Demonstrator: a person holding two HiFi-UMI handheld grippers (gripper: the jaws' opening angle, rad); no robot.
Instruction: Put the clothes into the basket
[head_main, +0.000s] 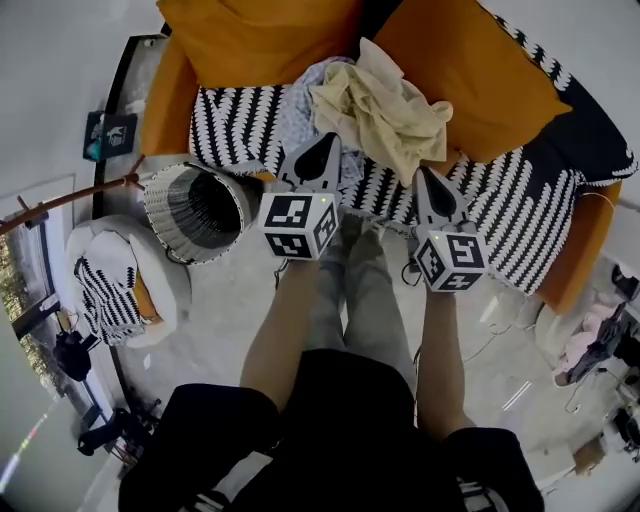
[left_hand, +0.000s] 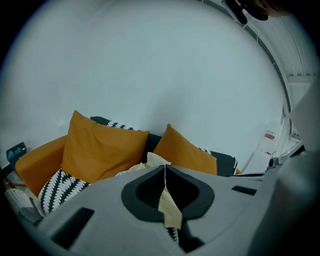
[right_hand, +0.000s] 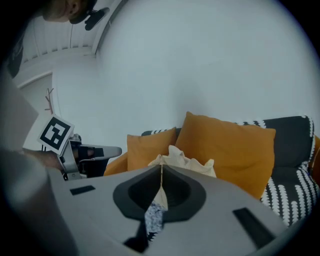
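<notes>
Head view: my left tongs (head_main: 327, 140) and my right tongs (head_main: 422, 174) point side by side at the sofa (head_main: 520, 215). Both are clenched, jaws pressed together, with nothing gripped. Each gripper view confirms it: the jaws meet at the tip and only distant cloth shows past them.

Just beyond the tips lie the clothes (head_main: 385, 105), heaped at the middle of the sofa seat toward its back edge. They sit in the gap between two orange cushions (head_main: 250, 40). A cream garment is crumpled on top, and a pale blue patterned garment (head_main: 310, 90) peeks out on the left side of the heap.

I judge the clothes to be light, soft and limp. They should drape and trail, so a raised bunched fold near the top of the cream garment looks like the best place to pinch. A thin single layer could slip out.

The basket (head_main: 165, 205) is on the floor near the sofa's left front corner, well apart from the heap, its dark opening facing me. My own legs are at the sofa's front edge between the tongs. Bare floor lies between them and the basket, so I expect an easy carry leftward. A wooden rod (head_main: 70, 195) crosses just left of the basket, which a trailing sleeve might snag.
</notes>
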